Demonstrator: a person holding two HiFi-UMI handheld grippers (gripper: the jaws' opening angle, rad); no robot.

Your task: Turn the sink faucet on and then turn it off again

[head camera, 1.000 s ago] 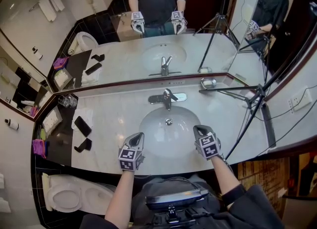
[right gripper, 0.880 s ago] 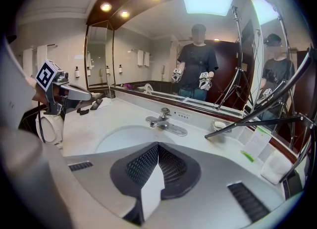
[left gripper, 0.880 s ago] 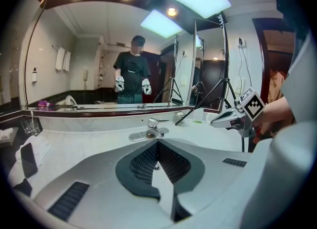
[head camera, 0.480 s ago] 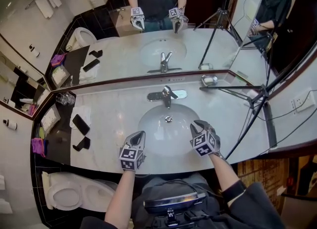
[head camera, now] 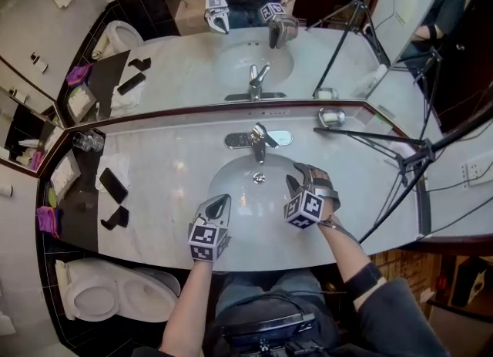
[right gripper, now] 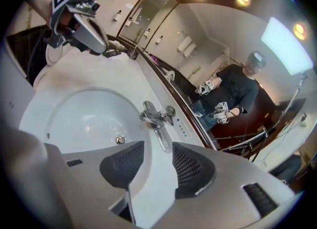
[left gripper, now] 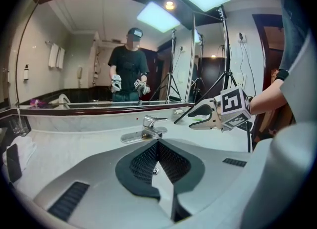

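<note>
Head view: faucet (head camera: 258,141) behind the sink (head camera: 213,184), no water visible, left gripper (head camera: 219,203) and right gripper (head camera: 302,180) short of it; left gripper view: jaws together, empty; right gripper view: jaws just opening, nothing between; both turns apparently remain.

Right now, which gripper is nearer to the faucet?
Right. The right gripper, its empty jaws just opened, hangs over the basin short of the faucet; the left gripper is farther back at the basin's front rim.
</note>
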